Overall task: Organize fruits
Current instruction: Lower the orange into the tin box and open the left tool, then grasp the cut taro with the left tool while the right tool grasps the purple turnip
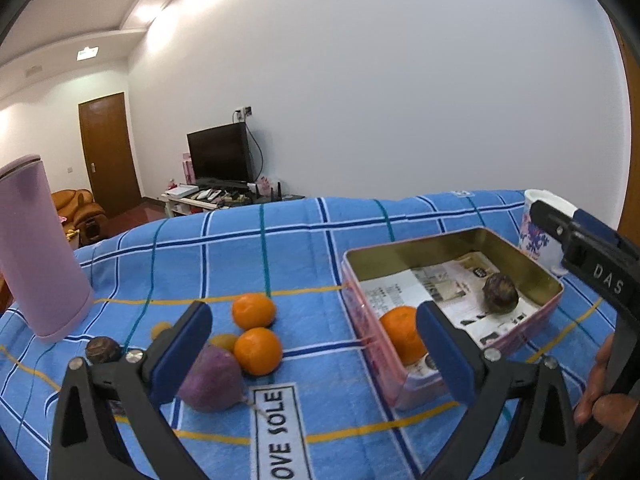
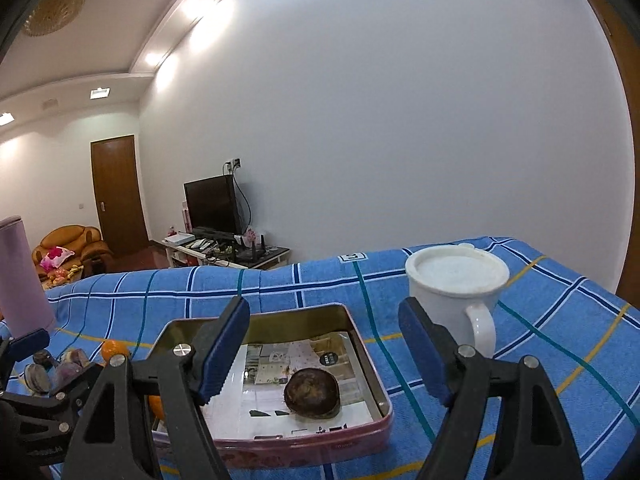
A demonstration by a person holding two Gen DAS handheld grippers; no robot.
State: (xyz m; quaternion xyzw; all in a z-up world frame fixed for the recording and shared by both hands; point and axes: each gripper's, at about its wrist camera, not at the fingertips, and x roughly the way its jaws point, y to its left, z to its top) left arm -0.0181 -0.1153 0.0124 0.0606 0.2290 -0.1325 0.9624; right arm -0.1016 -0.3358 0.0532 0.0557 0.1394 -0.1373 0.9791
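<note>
A pink tin box [image 1: 554, 285] lined with printed paper sits on the blue checked cloth. In it lie an orange [image 1: 400, 332] and a dark brown fruit [image 1: 500, 293]; the brown fruit also shows in the right wrist view [image 2: 312, 393]. Left of the box lie two oranges [image 1: 253, 311] [image 1: 258, 351], a purple fruit [image 1: 210, 380], a small dark fruit [image 1: 102, 350] and small yellow fruits [image 1: 225, 341]. My left gripper [image 1: 316, 354] is open and empty, above the cloth between the loose fruit and the box. My right gripper [image 2: 322, 350] is open and empty over the box [image 2: 372, 360].
A tall pink bottle [image 1: 38, 252] stands at the left of the cloth. A white lidded mug [image 2: 456, 296] stands right of the box. A white label with lettering [image 1: 280, 432] lies on the cloth in front. The cloth's far edge drops off toward a room with a television.
</note>
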